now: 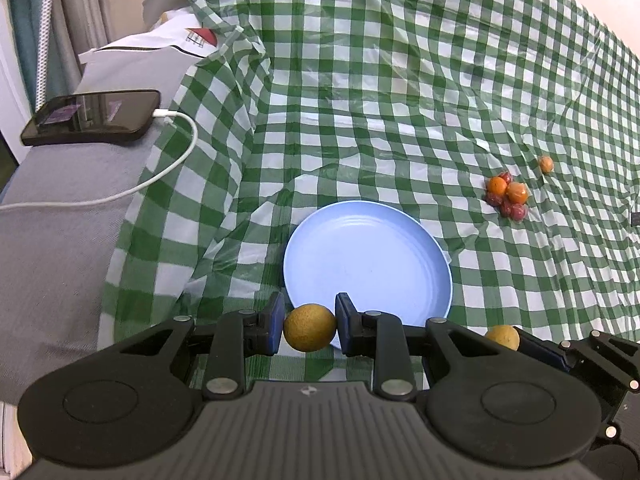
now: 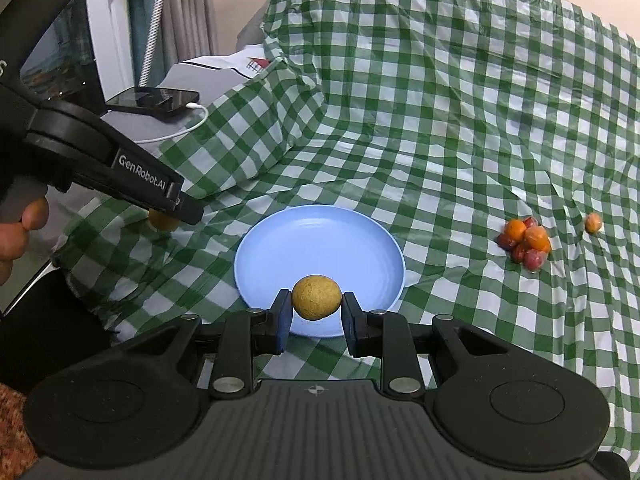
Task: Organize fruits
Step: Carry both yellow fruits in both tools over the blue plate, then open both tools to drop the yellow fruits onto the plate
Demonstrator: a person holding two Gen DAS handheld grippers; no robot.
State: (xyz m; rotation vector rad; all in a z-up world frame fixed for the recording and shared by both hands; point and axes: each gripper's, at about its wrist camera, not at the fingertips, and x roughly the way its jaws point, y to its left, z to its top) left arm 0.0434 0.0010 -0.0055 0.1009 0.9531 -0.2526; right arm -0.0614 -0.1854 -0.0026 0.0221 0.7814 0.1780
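My left gripper [image 1: 310,326] is shut on a round yellow-brown fruit [image 1: 310,327] just over the near rim of the light blue plate [image 1: 368,252]. My right gripper [image 2: 316,306] is shut on a second yellow-brown fruit [image 2: 317,297] over the near edge of the same plate [image 2: 320,244]. The right gripper's fruit also shows at the lower right of the left wrist view [image 1: 503,336]. The left gripper and its fruit [image 2: 162,221] show at the left of the right wrist view. A pile of small orange and red fruits [image 1: 507,196] [image 2: 526,244] lies to the right, with one lone orange fruit [image 1: 545,164] [image 2: 593,223] beyond it.
A green-and-white checked cloth [image 1: 400,100] covers the surface, wrinkled and bunched at the left. A black phone [image 1: 92,117] with a white charging cable [image 1: 160,176] lies on grey fabric at the left. White papers [image 1: 160,48] and curtains stand behind it.
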